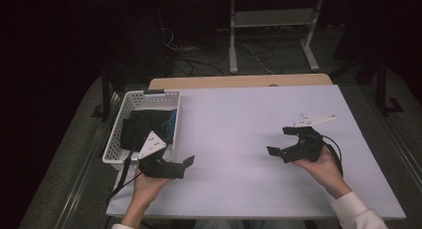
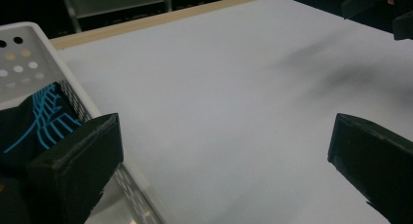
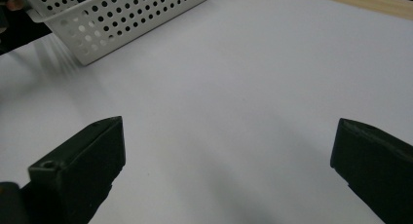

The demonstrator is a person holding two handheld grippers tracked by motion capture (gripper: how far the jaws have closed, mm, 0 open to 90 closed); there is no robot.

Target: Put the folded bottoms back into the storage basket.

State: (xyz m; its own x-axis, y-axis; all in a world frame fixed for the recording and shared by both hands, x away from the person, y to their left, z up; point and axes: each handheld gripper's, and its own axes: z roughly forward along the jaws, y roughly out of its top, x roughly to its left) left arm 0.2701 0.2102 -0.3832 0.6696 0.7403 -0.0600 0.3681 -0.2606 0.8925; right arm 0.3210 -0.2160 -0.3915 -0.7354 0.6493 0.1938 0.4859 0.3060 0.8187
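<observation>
My left hand-held gripper (image 1: 181, 164) sits closest to me at the near left of the white surface (image 1: 239, 139), jaws spread wide and holding nothing, right beside the near corner of the white perforated basket (image 1: 130, 100). Inside that basket lies a dark cloth with thin blue lines (image 1: 149, 125) on it, bunched against the wall nearest me; in the left gripper view the same cloth (image 2: 34, 118) shows just behind my left jaw, past the basket wall (image 2: 73, 95). My right hand-held gripper (image 1: 284, 141) rests over on the right side of the surface, well apart from the basket, jaws likewise wide and empty, pointing across toward it; the basket (image 3: 117, 19) shows in the far corner of the right gripper view. I judge the step in hand to be reaching into the basket for the cloth. To do it well I'd lift the left gripper over the rim rather than push through the wall, come down on a raised fold, and close on fabric alone so the basket doesn't lift with it. I can read no brand, label or writing anywhere; the blue lines look like a pattern, not letters.
</observation>
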